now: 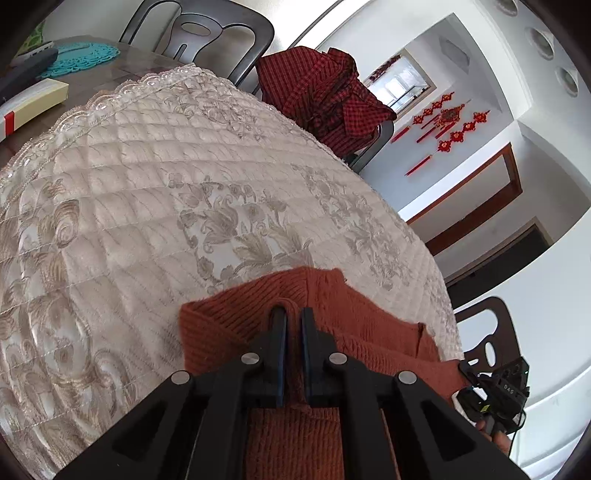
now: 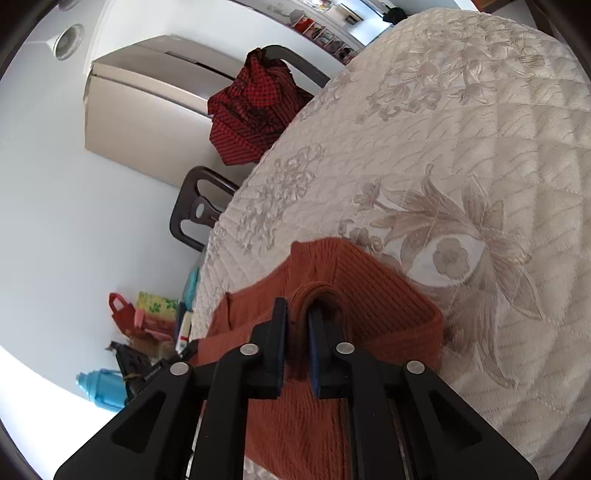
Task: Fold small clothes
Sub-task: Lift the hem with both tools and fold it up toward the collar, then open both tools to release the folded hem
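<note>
A rust-orange ribbed knit garment (image 1: 369, 332) lies on the cream quilted table cover (image 1: 147, 192) near its edge. My left gripper (image 1: 292, 314) is shut on a doubled fold of the knit, which fills the narrow gap between its pads. In the right wrist view the same garment (image 2: 369, 295) sits under my right gripper (image 2: 298, 314). That gripper's jaws stand a little wider, with a thick fold pinched between them and looped over one fingertip. The right gripper (image 1: 466, 371) also shows in the left wrist view, at the garment's far corner.
A red checked shirt (image 1: 325, 96) hangs over a dark chair (image 1: 199, 33) behind the table. A teal doily (image 1: 81, 55) and a cream box (image 1: 33, 99) lie at the far left. On the floor stand a blue bottle (image 2: 101, 391) and bags (image 2: 147, 314).
</note>
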A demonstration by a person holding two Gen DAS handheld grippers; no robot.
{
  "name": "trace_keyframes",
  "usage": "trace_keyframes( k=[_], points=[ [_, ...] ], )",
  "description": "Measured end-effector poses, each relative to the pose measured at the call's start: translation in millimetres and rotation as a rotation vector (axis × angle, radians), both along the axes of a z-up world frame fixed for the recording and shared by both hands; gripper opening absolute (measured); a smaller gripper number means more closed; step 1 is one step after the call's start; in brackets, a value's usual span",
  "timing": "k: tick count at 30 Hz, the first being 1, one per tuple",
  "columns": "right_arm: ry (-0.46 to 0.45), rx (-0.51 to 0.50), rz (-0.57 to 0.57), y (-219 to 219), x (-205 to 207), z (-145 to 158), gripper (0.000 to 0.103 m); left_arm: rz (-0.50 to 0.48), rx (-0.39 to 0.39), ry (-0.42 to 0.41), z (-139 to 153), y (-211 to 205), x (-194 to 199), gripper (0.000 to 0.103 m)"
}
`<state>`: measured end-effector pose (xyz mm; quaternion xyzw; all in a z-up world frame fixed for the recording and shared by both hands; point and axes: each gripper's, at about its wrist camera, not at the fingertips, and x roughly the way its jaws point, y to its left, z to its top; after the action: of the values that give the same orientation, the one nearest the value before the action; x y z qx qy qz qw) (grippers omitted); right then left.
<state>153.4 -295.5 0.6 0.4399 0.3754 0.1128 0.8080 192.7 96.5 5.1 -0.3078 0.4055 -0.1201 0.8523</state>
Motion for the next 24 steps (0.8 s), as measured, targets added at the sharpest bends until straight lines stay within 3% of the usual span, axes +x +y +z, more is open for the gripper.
trace_keyframes(
  k=[2, 6, 10, 15, 24],
  points=[
    [-0.002, 0.012, -0.013, -3.3, 6.5, 1.6, 0.020, 0.014, -0.018, 0.003, 1.2, 2.8, 6.7, 0.010],
    [-0.009, 0.063, -0.051, -11.7, 14.5, 2.5, 0.042, 0.086, -0.014, -0.010, 5.3, 12.5, 12.1, 0.020],
    [-0.043, 0.039, -0.079, -17.0, 10.4, 9.5, 0.042, 0.129, 0.020, -0.040, 14.0, 20.8, 3.0, 0.021],
    [-0.083, -0.029, -0.073, -14.3, -0.1, 19.5, 0.042, 0.078, 0.097, -0.086, 22.5, 7.3, -17.0, 0.021],
    [-0.090, -0.303, 0.070, 31.6, -46.5, 27.1, 0.042, -0.067, 0.254, -0.102, 11.7, -27.2, -62.4, 0.021]
  ],
)
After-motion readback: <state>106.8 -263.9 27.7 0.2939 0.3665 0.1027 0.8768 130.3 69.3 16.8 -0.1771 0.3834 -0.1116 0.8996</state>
